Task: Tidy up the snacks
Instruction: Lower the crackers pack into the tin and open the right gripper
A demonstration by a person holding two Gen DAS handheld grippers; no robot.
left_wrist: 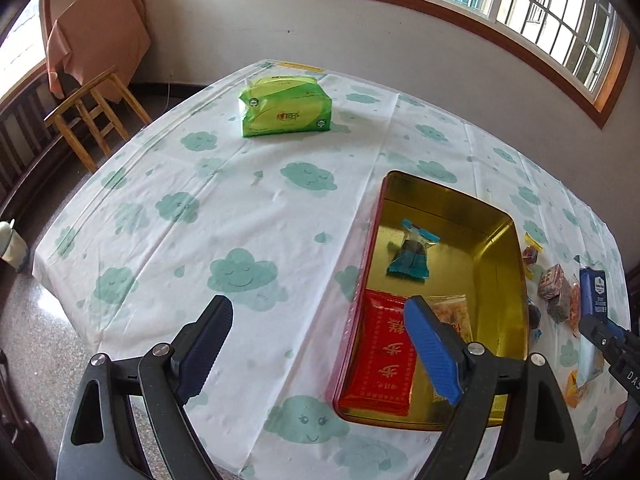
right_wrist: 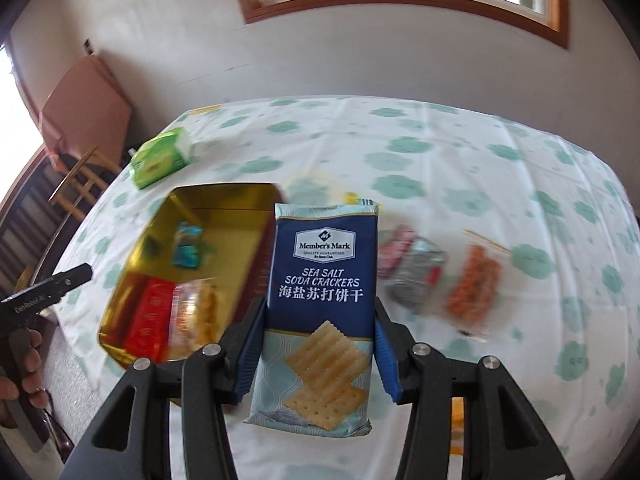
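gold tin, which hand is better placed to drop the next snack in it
Right: the right gripper already clamps the soda crackers pack just beside the gold tin. The left gripper is open and empty.

"Member's Mark" on cracker pack (right_wrist: pixel 322 280)

Your left gripper (left_wrist: pixel 318 350) points steeply down with its fingers (left_wrist: pixel 206 346) spread wide and nothing between them. Your right gripper (right_wrist: pixel 318 354) also tilts downward, its blue-padded fingers (right_wrist: pixel 386 362) pressed against both sides of a cracker packet (right_wrist: pixel 322 280), holding it upright. In the right wrist view, your left hand (right_wrist: pixel 26 364) wraps its gripper's handle.
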